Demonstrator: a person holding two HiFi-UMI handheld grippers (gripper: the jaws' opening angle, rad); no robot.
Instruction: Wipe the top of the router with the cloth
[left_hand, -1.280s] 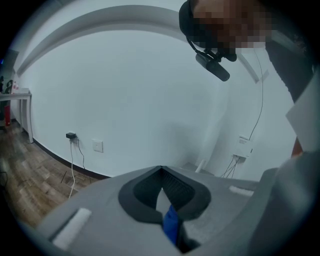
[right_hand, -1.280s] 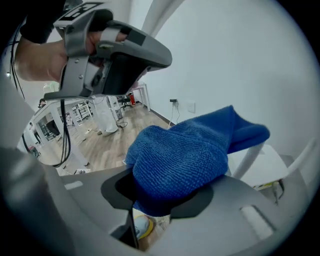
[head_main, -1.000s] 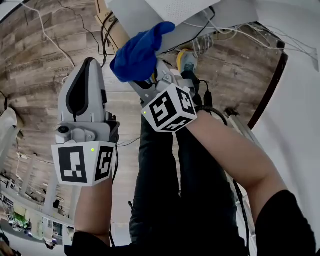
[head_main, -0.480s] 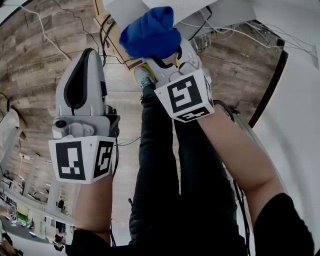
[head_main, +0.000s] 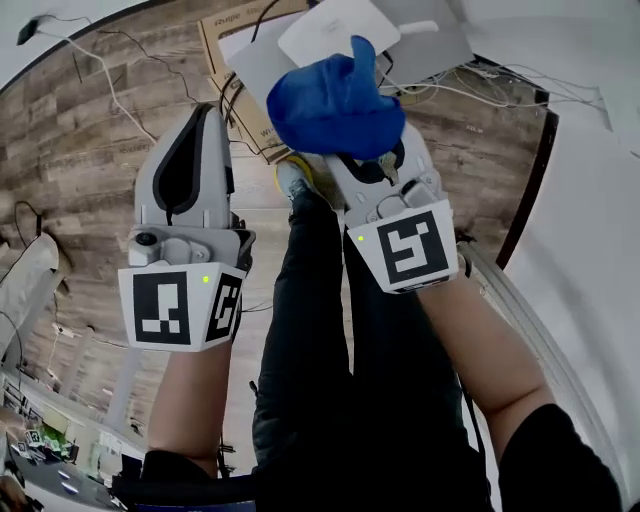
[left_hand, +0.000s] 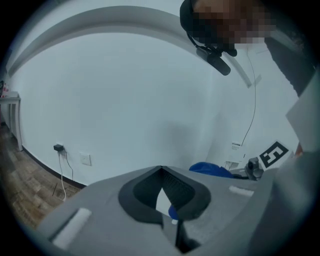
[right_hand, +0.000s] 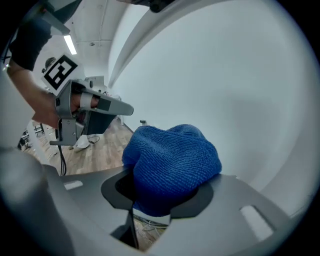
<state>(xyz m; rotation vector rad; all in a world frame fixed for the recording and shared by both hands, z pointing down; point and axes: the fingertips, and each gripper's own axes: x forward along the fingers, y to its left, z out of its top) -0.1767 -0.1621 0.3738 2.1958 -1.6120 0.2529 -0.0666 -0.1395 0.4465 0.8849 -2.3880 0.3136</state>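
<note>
Right gripper (head_main: 362, 158) fingers pinch a bunched blue cloth (head_main: 335, 102) at the white router's (head_main: 330, 27) near edge. Left gripper (head_main: 203, 118), beside it, has its fingers pressed together, empty.

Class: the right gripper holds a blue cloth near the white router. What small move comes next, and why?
Probably ease the right gripper forward until the cloth rests on the router: its jaws grip the bunched cloth, but most of the router shows uncovered beyond it.
</note>
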